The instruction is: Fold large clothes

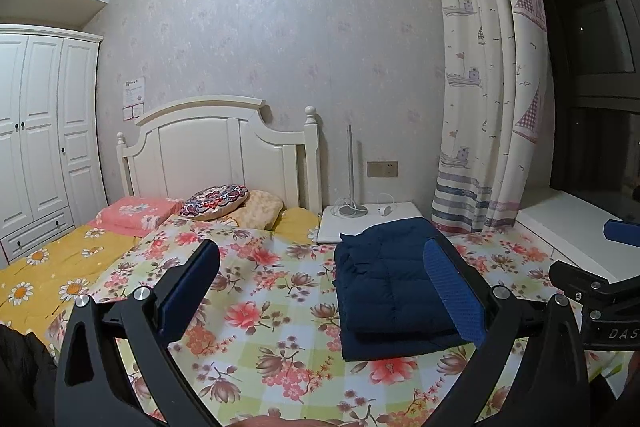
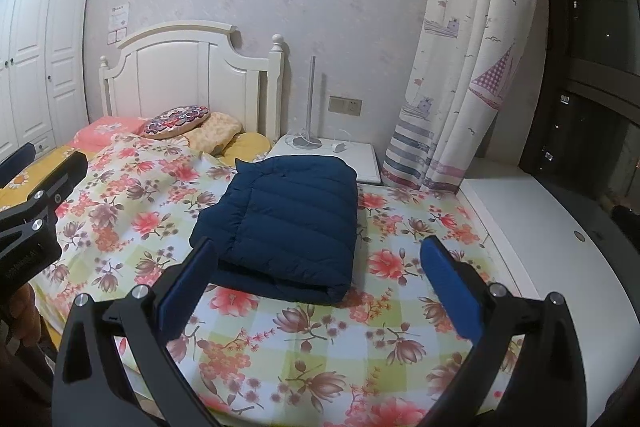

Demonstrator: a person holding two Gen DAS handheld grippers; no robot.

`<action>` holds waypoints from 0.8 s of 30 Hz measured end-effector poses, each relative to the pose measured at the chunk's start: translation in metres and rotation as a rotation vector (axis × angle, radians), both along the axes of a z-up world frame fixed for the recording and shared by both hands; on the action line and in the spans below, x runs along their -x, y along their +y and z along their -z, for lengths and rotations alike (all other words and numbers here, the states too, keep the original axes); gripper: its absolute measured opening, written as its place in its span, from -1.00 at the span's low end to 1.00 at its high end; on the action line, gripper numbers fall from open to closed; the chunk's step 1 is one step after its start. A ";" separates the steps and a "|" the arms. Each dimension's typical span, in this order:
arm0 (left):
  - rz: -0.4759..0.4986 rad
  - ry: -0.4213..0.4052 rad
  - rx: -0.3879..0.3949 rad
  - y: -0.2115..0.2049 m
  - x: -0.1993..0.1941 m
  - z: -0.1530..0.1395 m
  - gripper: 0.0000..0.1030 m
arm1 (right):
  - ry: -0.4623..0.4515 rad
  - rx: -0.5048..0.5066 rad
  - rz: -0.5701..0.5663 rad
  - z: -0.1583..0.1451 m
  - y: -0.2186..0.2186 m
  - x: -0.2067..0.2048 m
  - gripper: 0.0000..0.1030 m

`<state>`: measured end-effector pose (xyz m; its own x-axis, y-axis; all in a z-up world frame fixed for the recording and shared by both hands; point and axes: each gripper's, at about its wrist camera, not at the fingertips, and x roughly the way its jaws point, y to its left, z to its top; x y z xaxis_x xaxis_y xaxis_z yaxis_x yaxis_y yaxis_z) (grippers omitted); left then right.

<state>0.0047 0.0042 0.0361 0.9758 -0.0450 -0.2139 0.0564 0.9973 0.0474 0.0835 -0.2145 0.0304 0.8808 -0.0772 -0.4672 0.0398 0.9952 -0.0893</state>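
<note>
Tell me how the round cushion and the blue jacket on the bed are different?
The round cushion has a busy red and purple pattern; the blue jacket is plain navy. The cushion lies up by the headboard; the jacket lies folded on the flowery quilt nearer the grippers. The jacket looks far bigger. Both look soft and puffy.

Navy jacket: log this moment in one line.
navy jacket: folded, on floral quilt | left gripper: open, empty | right gripper: open, empty, apart from jacket
</note>
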 end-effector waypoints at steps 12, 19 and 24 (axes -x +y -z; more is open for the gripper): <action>0.003 0.006 0.000 -0.001 0.000 0.002 0.91 | 0.007 0.004 -0.003 0.003 0.000 -0.001 0.95; 0.004 0.008 0.001 -0.001 0.000 0.003 0.91 | 0.007 0.004 -0.003 0.003 0.000 -0.002 0.95; 0.008 0.011 -0.002 -0.001 0.000 0.005 0.91 | 0.007 0.005 -0.003 0.002 0.001 -0.001 0.95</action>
<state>0.0045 0.0031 0.0313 0.9731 -0.0524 -0.2243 0.0648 0.9967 0.0483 0.0849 -0.2136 0.0280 0.8776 -0.0766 -0.4732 0.0361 0.9949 -0.0941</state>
